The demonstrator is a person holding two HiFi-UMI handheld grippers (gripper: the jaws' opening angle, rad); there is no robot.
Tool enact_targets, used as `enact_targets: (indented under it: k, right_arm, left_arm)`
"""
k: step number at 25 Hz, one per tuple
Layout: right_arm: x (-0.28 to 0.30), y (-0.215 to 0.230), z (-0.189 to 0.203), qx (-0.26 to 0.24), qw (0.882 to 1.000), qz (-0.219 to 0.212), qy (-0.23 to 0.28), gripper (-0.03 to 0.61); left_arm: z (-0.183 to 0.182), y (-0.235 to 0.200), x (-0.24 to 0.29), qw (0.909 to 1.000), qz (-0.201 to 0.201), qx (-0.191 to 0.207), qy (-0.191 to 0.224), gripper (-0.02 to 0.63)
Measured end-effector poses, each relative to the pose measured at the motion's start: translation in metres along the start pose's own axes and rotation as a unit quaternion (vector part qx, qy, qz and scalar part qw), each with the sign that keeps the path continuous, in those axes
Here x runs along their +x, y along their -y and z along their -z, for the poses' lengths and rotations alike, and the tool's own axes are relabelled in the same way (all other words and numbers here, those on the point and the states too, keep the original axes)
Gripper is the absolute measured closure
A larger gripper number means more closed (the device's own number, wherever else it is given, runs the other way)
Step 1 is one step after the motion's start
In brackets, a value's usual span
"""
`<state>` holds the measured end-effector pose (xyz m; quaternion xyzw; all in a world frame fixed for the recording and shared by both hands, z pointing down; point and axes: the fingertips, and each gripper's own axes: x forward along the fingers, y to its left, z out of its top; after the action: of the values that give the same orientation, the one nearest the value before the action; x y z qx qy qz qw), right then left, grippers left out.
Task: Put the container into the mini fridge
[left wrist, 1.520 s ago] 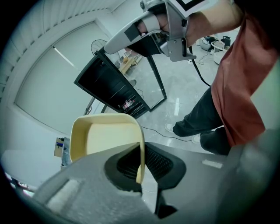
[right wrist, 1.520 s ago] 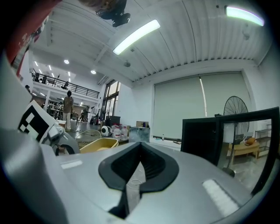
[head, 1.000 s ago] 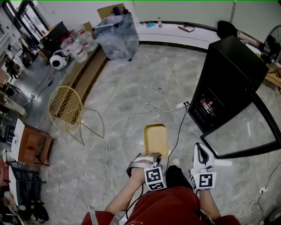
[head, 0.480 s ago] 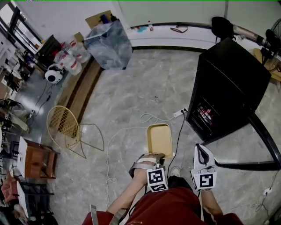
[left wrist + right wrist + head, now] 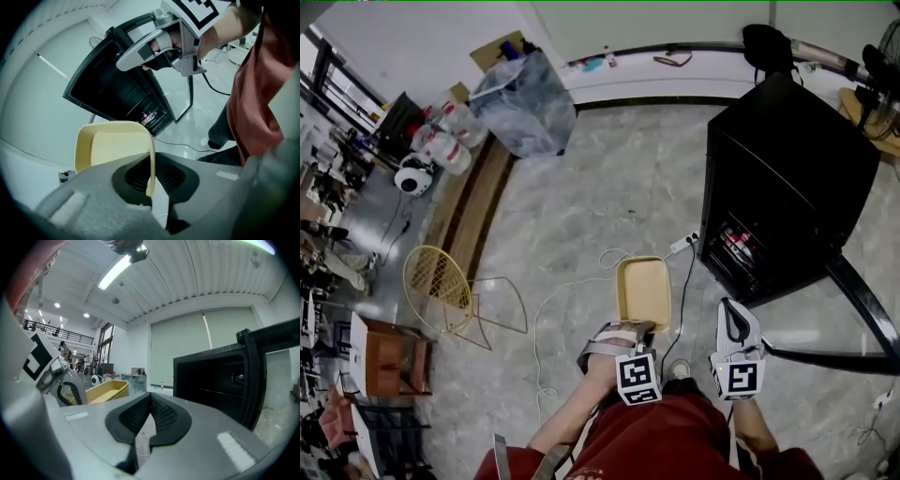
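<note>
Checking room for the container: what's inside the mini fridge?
The open fridge shows some red-labelled items low down inside. The rest is dark, and its top covers the upper part, so free space is unclear.

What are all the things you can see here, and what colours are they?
container: one, yellow, above the floor in front of the fridge
mini fridge: one, black, right side, door open
wire chair: one, yellow, left, on the floor
power strip: one, white, on the floor by the fridge
plastic bin: one, clear, near the far wall
wooden stool: one, brown, far left
left gripper: one, grey, shut on the container's near rim
right gripper: one, grey, shut, empty
</note>
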<state>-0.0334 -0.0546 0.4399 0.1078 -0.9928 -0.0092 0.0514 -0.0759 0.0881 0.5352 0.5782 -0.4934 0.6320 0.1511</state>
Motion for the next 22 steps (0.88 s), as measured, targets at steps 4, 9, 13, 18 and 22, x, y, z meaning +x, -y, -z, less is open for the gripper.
enact_targets:
  k: [4,9,13,18,22]
  right_arm:
    - [0.003,0.016,0.007,0.005,0.999,0.031,-0.005,0.578]
    - [0.01,0.034,0.011,0.003,0.996,0.084,-0.013,0.578]
    - [0.022,0.047,0.014,0.0,0.992,0.126,-0.029,0.578]
    - [0.042,0.065,0.01,0.0,0.982,0.187,-0.041,0.578]
    - [0.059,0.075,0.003,-0.002,0.971,0.233,-0.048,0.578]
  left_arm:
    - [-0.014,-0.01,0.015,0.9993,0.008,0.029,0.021,0.592]
    - [-0.034,-0.031,0.042,0.9947,0.021,0.082,0.06,0.592]
    - [-0.05,-0.053,0.067,0.9875,0.035,0.121,0.094,0.592]
    - [-0.064,-0.084,0.088,0.975,0.053,0.169,0.134,0.592]
    - [-0.071,-0.104,0.099,0.9612,0.073,0.21,0.163,0.592]
